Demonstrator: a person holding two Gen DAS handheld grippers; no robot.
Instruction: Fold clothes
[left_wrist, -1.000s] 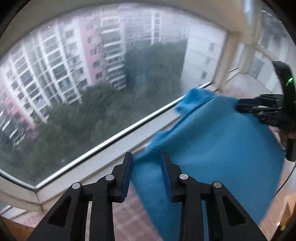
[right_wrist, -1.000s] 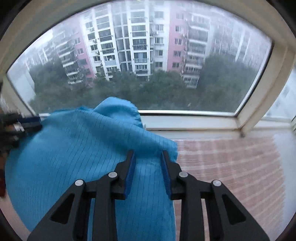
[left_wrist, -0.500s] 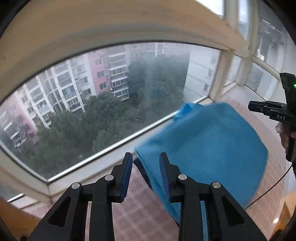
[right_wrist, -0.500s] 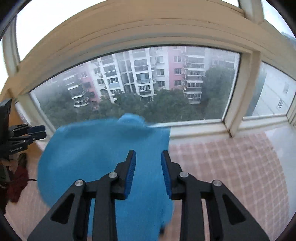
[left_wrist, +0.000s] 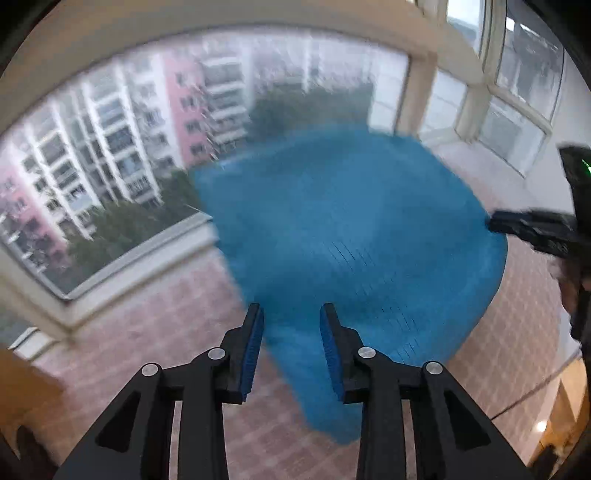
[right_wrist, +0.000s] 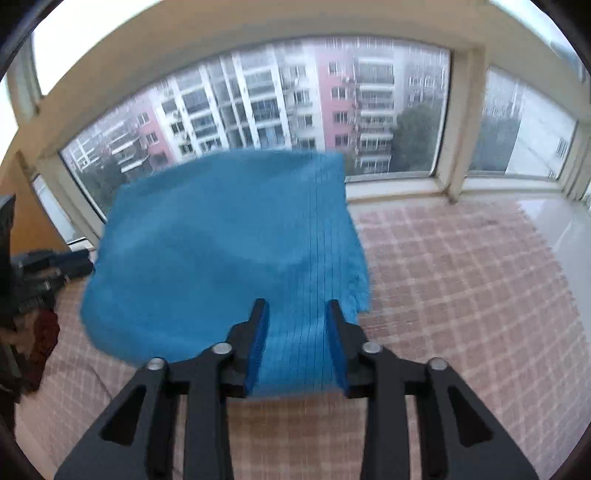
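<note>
A blue garment (left_wrist: 351, 229) with thin dark stripes billows, motion-blurred, over the pink checked surface (left_wrist: 166, 325). My left gripper (left_wrist: 291, 314) has its jaws opening; the cloth's near edge runs between the blue pads and hangs below them, and no pinch shows. In the right wrist view the garment (right_wrist: 229, 240) fills the gap of my right gripper (right_wrist: 297, 308), whose jaws are also opening. Each gripper shows in the other's view: the right gripper (left_wrist: 532, 230) at the cloth's right edge, the left gripper (right_wrist: 55, 262) at its left edge.
A wide bay window (right_wrist: 295, 110) with a pale sill stands just beyond the checked surface (right_wrist: 461, 295). A dark red item (right_wrist: 44, 332) lies at the left edge. A hand (left_wrist: 569, 291) holds the right gripper. A thin cable (left_wrist: 535, 398) runs at the right.
Both grippers have drawn back from the window and their jaws have spread wider. The blue garment has swung out and now spreads, blurred, low over the checked surface.
</note>
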